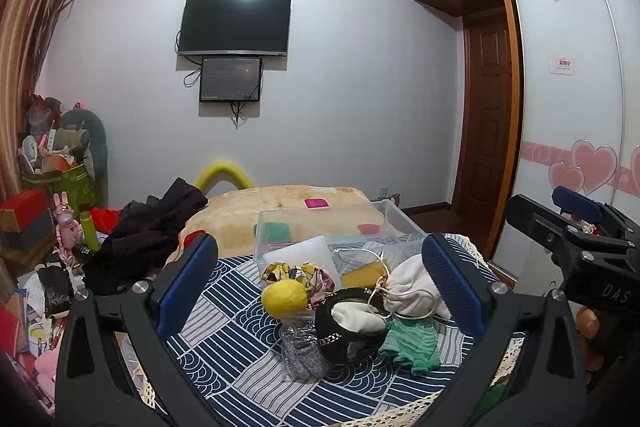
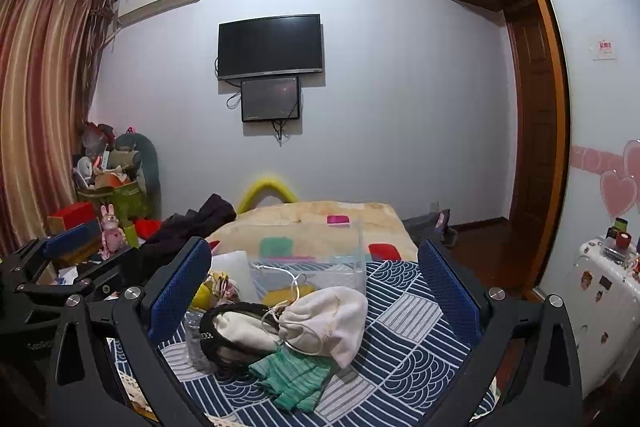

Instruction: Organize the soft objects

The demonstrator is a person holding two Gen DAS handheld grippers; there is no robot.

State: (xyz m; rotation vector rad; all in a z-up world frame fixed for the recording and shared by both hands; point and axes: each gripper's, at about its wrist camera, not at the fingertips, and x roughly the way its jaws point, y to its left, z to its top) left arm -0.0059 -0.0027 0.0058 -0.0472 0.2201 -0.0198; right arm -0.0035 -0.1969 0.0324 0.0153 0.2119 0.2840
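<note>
White drawstring pouch point(image 2: 332, 315): light, limp, in front of clear bin point(image 2: 352, 267); pinch bunched neck. Green knit cloth point(image 2: 292, 379) beside pouch: floppy. Left hand-held gripper point(image 1: 320, 287), right hand-held gripper point(image 2: 316, 291): wide open, empty.

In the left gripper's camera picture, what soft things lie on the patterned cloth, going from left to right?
Yellow ball → black pouch with a chain → green knitted piece. The white drawstring bag lies behind these, so I leave it unplaced.
</note>
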